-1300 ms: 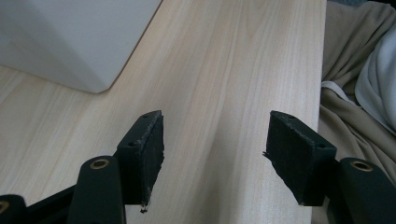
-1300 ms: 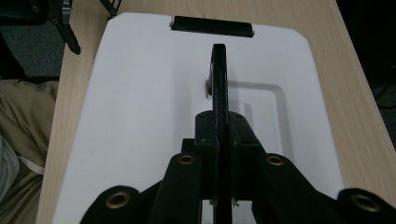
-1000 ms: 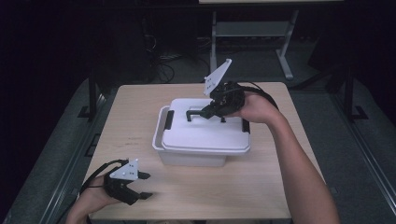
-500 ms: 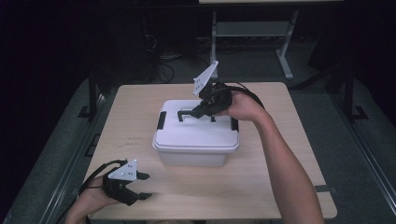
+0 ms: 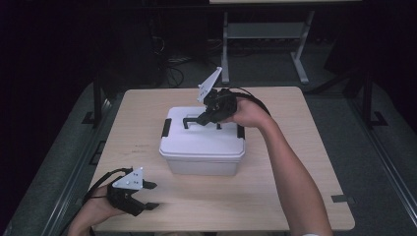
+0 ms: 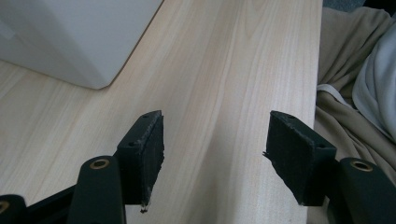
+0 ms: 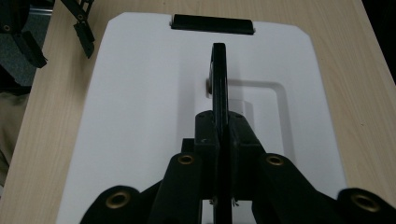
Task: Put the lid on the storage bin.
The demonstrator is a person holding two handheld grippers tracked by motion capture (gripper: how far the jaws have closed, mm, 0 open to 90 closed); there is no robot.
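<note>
A white storage box [image 5: 202, 147] with black side latches sits near the middle of the wooden table [image 5: 295, 162], and its black carrying handle [image 7: 218, 79] stands raised on edge above the lid. The right gripper [image 5: 191, 119] reaches over the lid from the far right, its jaws clenched on that handle, which the right gripper view shows pinched flat between the two pads. The left gripper [image 5: 150, 195] rests at the table's near left corner, well apart from the box, with its jaws spread and only bare tabletop between the pads [image 6: 149, 149].
</note>
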